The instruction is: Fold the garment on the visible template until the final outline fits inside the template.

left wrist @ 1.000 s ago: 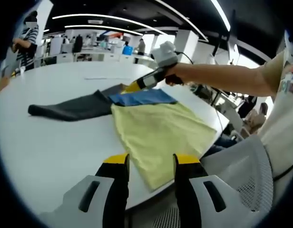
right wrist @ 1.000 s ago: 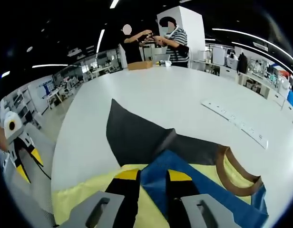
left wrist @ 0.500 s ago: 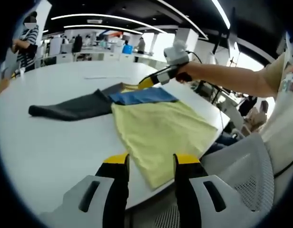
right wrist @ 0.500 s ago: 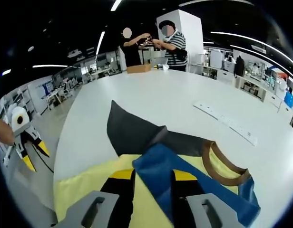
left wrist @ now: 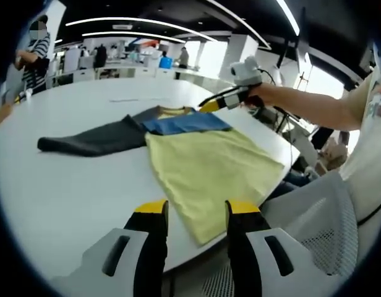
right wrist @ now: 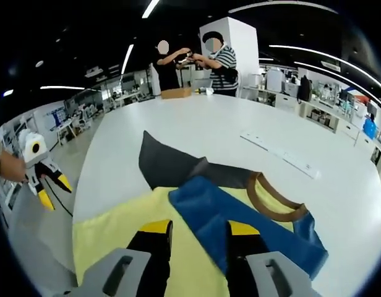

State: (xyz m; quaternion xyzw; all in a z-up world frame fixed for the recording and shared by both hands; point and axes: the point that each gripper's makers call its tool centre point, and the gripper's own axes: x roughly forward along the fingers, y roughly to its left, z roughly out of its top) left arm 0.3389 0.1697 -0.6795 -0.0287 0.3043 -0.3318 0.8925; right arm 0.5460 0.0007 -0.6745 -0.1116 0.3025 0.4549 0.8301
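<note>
Garment (left wrist: pixel 209 167) lies spread flat on the white tabletop (left wrist: pixel 67 185), its yellow body reaching to the near edge, its blue sleeve (right wrist: pixel 240 226) doubled across the chest below the brown collar (right wrist: pixel 274 204) and a dark grey sleeve (left wrist: pixel 94 140) trailing outward, so the fold looks partly made. I cannot make out any template outline. The right gripper (left wrist: pixel 210 106) hovers over the collar end and the left gripper (left wrist: pixel 193 210) hangs back off the hem, both with jaws parted and empty, apparently between grasps.
</note>
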